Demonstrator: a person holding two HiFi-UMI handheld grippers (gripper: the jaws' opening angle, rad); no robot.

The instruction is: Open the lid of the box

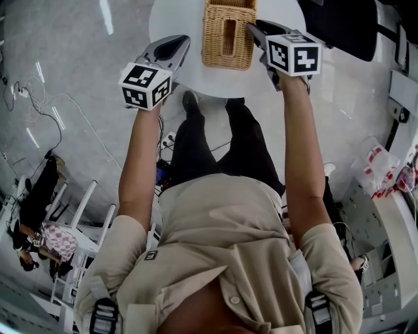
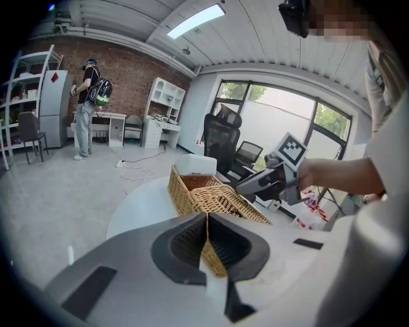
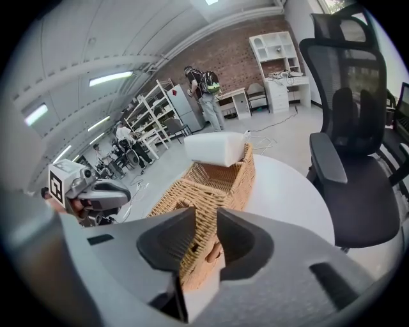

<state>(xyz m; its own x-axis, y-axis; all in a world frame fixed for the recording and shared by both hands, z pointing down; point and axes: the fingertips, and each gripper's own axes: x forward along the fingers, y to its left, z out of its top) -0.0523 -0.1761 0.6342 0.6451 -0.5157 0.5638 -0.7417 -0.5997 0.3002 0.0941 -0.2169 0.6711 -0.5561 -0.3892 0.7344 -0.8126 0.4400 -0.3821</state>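
Observation:
A wicker box (image 1: 227,36) with a slotted lid stands on the round white table (image 1: 171,18). A white block (image 3: 214,148) rests on its far end. My right gripper (image 1: 251,28) reaches the box's right side. In the right gripper view (image 3: 204,225) its jaws stand a little apart, and the box's wicker edge (image 3: 203,211) and a small wooden toggle (image 3: 215,251) fill the gap between the pads. My left gripper (image 1: 184,41) hovers over the table's left part, clear of the box, with its jaws shut (image 2: 207,220) and nothing in them.
A black office chair (image 3: 358,128) stands close behind the table. The person's legs (image 1: 215,143) are under the table's near edge. Cables (image 1: 46,104) lie on the floor at the left. Shelves, desks and people (image 2: 86,102) are far off.

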